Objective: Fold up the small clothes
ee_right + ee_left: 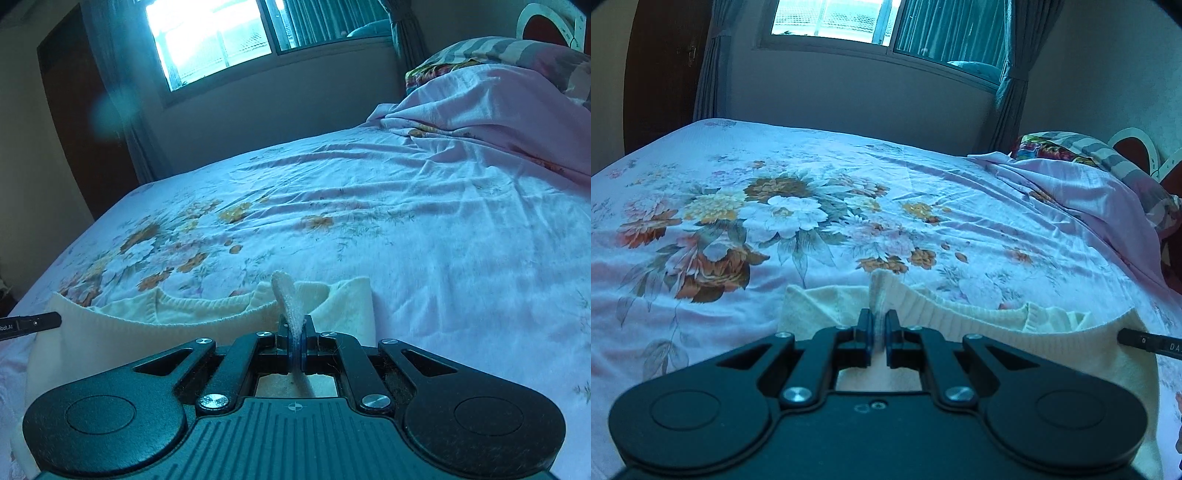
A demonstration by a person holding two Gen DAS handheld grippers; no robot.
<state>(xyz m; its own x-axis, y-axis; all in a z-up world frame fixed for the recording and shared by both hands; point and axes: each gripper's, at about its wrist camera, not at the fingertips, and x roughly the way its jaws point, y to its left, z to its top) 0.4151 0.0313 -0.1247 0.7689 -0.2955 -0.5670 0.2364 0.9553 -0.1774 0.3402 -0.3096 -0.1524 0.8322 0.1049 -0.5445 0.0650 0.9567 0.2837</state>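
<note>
A cream knitted sweater point(960, 317) lies on the floral bedsheet point(775, 221), neckline toward the far side. My left gripper point(878, 319) is shut on a pinched fold at the sweater's left shoulder edge. My right gripper point(295, 328) is shut on a fold at the sweater's point(184, 314) right shoulder edge, and the fabric sticks up between its fingers. Each gripper's tip shows in the other's view, the right one at the right edge of the left wrist view point(1145, 341) and the left one at the left edge of the right wrist view point(33, 323).
The bed reaches back to a wall with a window point(849, 22) and curtains point(1008, 92). A rumpled pink cover over pillows point(1089, 177) lies at the right end of the bed by the headboard point(546, 26). A dark door point(661, 74) is at far left.
</note>
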